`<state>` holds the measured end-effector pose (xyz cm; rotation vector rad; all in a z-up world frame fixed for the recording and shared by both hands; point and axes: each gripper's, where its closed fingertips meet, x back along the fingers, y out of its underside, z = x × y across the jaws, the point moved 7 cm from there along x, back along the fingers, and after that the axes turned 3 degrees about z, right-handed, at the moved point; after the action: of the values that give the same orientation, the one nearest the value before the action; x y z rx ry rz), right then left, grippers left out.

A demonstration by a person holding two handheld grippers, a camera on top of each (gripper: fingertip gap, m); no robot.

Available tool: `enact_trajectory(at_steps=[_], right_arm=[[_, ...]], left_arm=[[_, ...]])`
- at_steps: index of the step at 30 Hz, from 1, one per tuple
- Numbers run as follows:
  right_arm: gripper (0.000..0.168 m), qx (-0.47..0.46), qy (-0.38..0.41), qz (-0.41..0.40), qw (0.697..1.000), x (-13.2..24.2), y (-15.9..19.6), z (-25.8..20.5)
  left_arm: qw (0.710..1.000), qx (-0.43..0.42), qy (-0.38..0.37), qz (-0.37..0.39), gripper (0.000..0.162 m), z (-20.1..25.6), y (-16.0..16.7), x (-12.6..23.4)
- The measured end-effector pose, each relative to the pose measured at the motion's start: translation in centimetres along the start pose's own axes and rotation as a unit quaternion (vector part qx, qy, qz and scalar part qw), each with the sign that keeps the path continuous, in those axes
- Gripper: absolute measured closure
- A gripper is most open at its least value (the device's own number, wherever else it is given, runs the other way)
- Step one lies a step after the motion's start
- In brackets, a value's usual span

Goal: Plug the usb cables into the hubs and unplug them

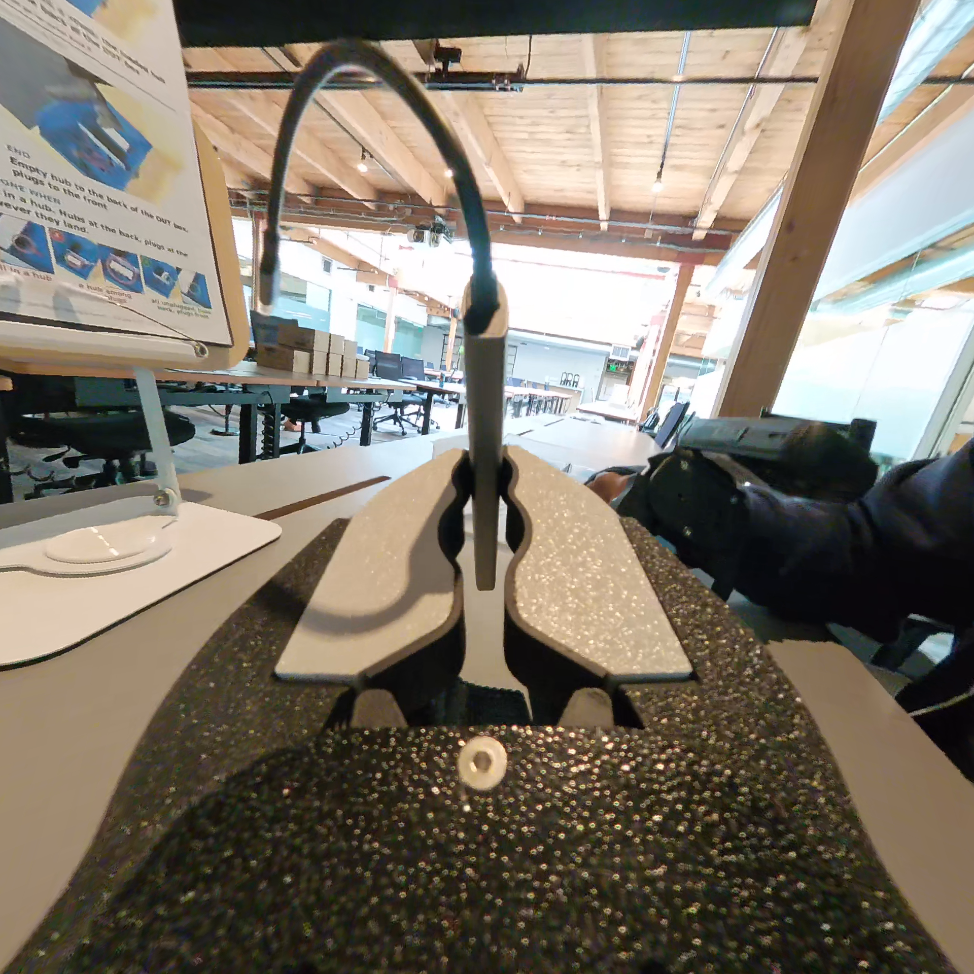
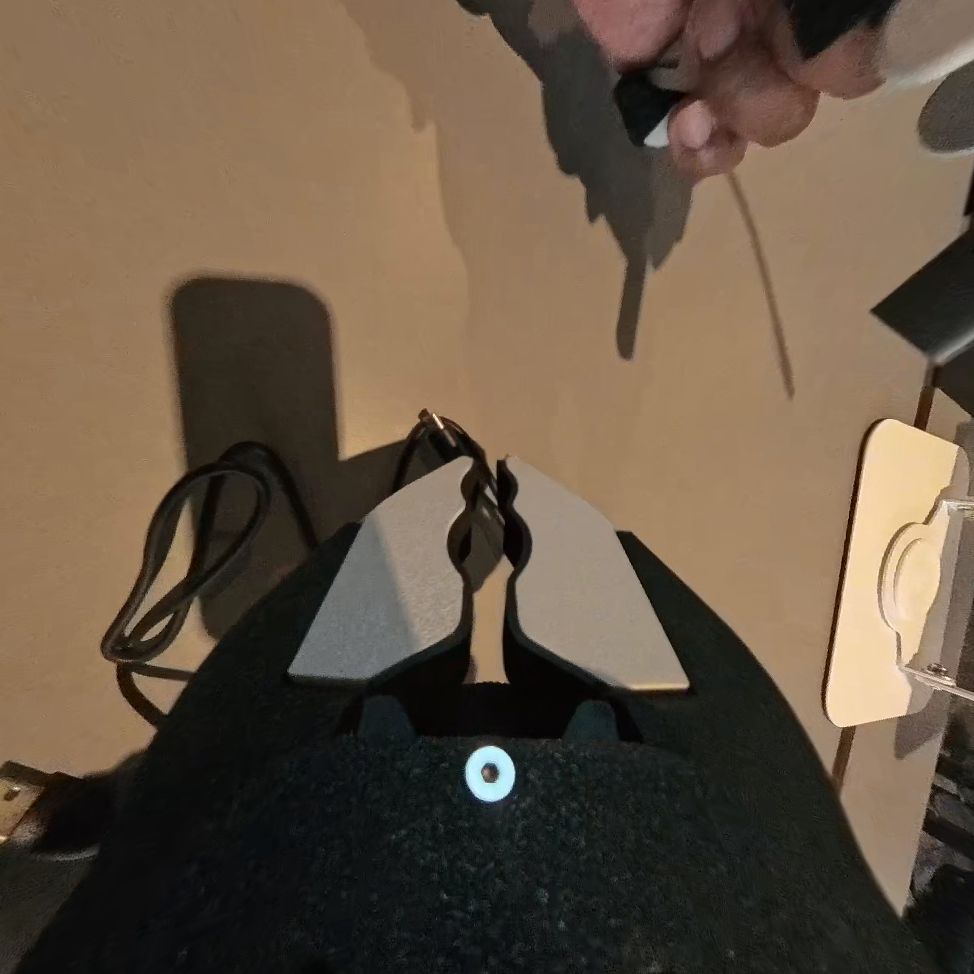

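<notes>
In the left wrist view my left gripper (image 1: 485, 464) is shut on a slim grey USB hub (image 1: 485, 395) and holds it upright above the grey table (image 1: 132, 738). The hub's black cable (image 1: 479, 300) arches up and over to the left and ends in a free plug (image 1: 268, 274). In the right wrist view my right gripper (image 2: 493, 469) points down at the tan table (image 2: 632, 527). Its fingers are closed on the plug end of a black USB cable (image 2: 487, 506), whose tip (image 2: 437, 421) sticks out past the fingertips. The rest of that cable lies coiled (image 2: 195, 553) to the left.
An instruction sheet on a white stand (image 1: 105, 553) is at the left of the left view; its base also shows in the right wrist view (image 2: 896, 569). A dark sleeve (image 1: 843, 553) with the other gripper's body is at the right. A hand (image 2: 738, 79) is at the top. Another connector (image 2: 10, 801) lies lower left. About 15 centimeters separates my left fingertips from my right.
</notes>
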<state>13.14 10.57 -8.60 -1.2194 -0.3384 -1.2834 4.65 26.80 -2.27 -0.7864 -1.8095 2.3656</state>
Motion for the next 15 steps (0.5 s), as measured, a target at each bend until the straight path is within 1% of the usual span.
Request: enact_trajectory(at_steps=[1,3,7,12,15], right_arm=[[0.159,0.001,0.001,-0.003,1.000,0.0,0.0,-0.1],[0.146,-0.011,-0.003,0.000,1.000,0.2,0.1,-0.2],[0.146,-0.028,-0.003,0.006,1.000,-0.2,0.4,-0.3],[0.146,-0.015,0.012,-0.035,0.999,-1.2,1.5,-0.3],[0.150,-0.018,0.019,-0.020,0.999,-1.3,1.4,-0.3]], left_arm=[[1.000,0.010,0.000,0.006,0.152,-0.1,-0.1,0.1],[1.000,0.024,0.000,0.009,0.152,-0.3,0.1,0.1],[0.999,0.043,0.006,0.001,0.152,-0.3,0.8,-0.2],[0.999,0.047,0.016,-0.010,0.152,0.0,1.3,-0.6],[0.998,0.064,0.023,-0.005,0.152,0.1,1.4,-0.7]])
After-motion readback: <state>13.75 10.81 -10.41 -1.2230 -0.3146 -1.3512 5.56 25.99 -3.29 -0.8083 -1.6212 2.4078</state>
